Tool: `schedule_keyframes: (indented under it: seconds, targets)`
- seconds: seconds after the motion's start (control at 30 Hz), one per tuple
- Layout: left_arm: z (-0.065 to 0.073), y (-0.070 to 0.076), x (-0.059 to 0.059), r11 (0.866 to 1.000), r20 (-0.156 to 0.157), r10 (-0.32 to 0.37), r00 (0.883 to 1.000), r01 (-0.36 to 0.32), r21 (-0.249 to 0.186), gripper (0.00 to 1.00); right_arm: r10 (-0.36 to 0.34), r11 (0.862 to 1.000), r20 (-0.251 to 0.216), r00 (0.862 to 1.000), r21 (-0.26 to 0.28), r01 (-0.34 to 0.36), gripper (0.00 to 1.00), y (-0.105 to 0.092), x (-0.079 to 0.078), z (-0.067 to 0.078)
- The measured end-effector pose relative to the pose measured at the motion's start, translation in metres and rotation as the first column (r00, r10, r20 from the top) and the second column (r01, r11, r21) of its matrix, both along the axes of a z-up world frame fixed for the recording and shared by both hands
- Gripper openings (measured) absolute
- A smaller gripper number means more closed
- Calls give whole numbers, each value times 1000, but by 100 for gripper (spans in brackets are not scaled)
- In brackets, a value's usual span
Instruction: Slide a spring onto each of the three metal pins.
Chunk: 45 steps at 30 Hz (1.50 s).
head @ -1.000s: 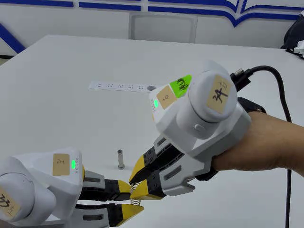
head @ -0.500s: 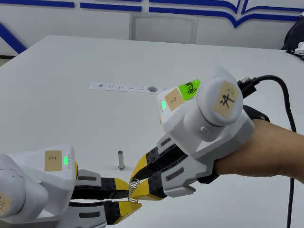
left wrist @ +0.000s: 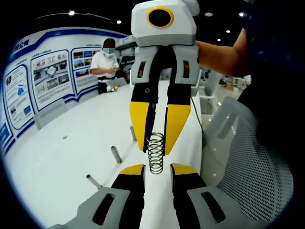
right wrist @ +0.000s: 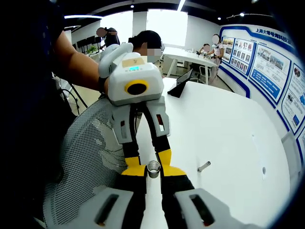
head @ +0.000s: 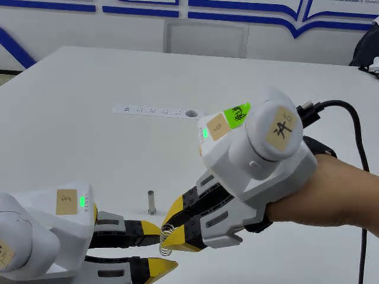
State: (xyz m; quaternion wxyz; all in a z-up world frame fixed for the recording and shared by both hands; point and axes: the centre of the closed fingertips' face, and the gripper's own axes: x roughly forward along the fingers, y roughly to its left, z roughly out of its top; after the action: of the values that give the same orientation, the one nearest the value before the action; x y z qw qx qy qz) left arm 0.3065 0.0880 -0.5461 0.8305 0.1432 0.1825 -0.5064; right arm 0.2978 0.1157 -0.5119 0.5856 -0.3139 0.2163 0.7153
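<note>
A small steel spring (head: 166,239) hangs pinched between the yellow tips of my right gripper (head: 167,231), which is shut on it. In the left gripper view the spring (left wrist: 155,152) stands upright, its top end in the right gripper's jaws. Its lower end reaches between the jaws of my left gripper (left wrist: 158,170), which stand apart and off the coil. The right gripper view shows the spring (right wrist: 153,168) end-on. My left gripper (head: 157,247) is open at the bottom left. One metal pin (head: 151,202) stands on the table behind the tips. Other pins (left wrist: 116,153) (left wrist: 94,181) show in the left gripper view.
A white power strip (head: 157,110) lies farther back on the white table (head: 71,118). A black cable (head: 350,124) trails from the right gripper. A grey chair back (head: 204,36) stands behind the table. A mesh chair (right wrist: 90,148) sits at the table's near side.
The left gripper's jaws have spread apart and let the spring go. The right gripper now holds it and has lifted it slightly.
</note>
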Motion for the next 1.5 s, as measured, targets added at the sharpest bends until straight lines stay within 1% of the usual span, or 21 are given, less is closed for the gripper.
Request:
schedule_keyframes:
  seconds: [0.13,0.27,0.4,0.57,0.73,0.93,1.03,1.1,1.17,1.23,1.3,1.5]
  targets:
    - [1,8,2,999,-7,34,999,-34,-2,32,-11,1000,5,1000,3,11,12,-1,3,2]
    - [4,21,4,997,-8,77,997,-78,-13,38,-30,1000,9,1000,4,30,12,-3,9,2]
    - [5,34,6,992,-14,126,992,-126,-21,44,-58,998,15,998,7,58,12,-3,18,4]
    - [7,47,7,983,-17,181,983,-181,-35,49,-92,996,22,996,20,91,12,-1,29,6]
    - [8,53,9,973,-24,221,975,-222,-56,53,-128,991,19,992,43,127,12,2,40,7]
    - [7,55,9,969,-30,239,970,-241,-61,56,-168,984,17,986,59,166,12,5,55,4]
    - [6,56,10,967,-34,245,969,-247,-59,57,-203,977,14,979,76,201,12,9,65,5]
    - [5,56,10,966,-37,251,967,-253,-60,58,-243,967,22,970,89,240,12,12,76,5]
    - [4,57,11,965,-39,255,966,-257,-60,58,-285,954,20,958,105,282,12,15,88,5]
    - [3,57,11,963,-41,258,965,-261,-63,58,-308,945,20,951,118,304,12,18,96,5]
    - [2,58,11,962,-44,262,964,-264,-64,59,-331,936,10,944,127,327,12,21,104,4]
    - [1,59,11,960,-47,271,962,-273,-68,59,-362,923,18,932,148,356,12,33,119,-3]
